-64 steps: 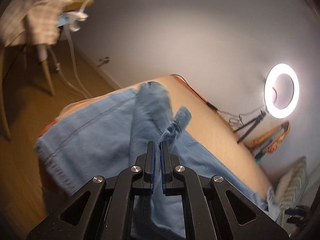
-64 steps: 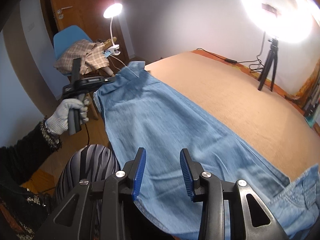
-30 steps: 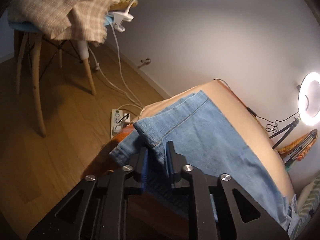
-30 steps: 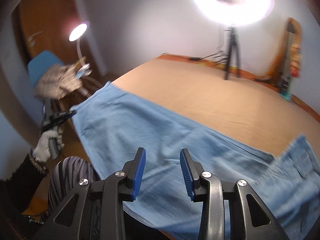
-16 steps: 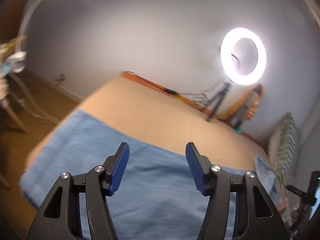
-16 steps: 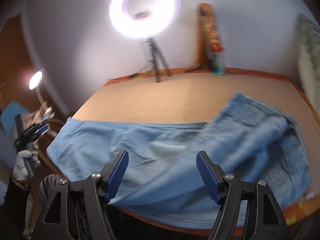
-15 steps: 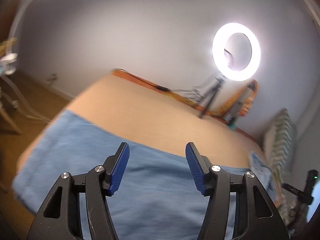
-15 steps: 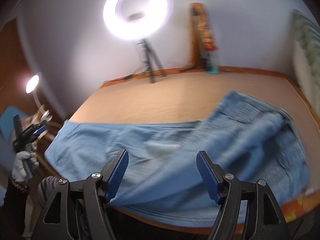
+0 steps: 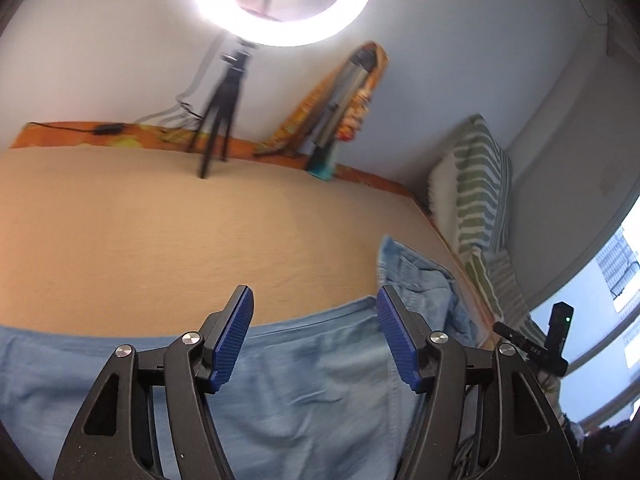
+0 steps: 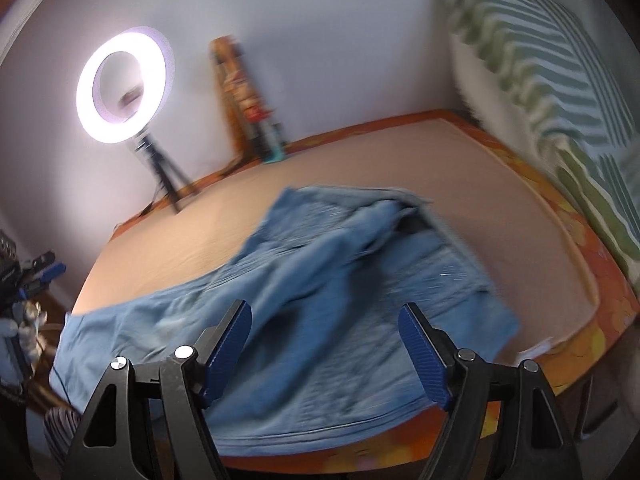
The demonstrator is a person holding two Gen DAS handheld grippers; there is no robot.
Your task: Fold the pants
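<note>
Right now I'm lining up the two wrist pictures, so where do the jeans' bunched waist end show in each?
Left wrist view: the jeans' bunched waist end lies right of centre, just above the right fingertip, near the bed's right edge.
Right wrist view: it fills the centre, crumpled, above the open jaws.
Shared landmark: the ring light on its tripod, by the far wall.

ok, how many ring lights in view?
1. The ring light stands on a tripod at the bed's far edge by the wall, left of the leaning orange bundle. Both views show it.
</note>
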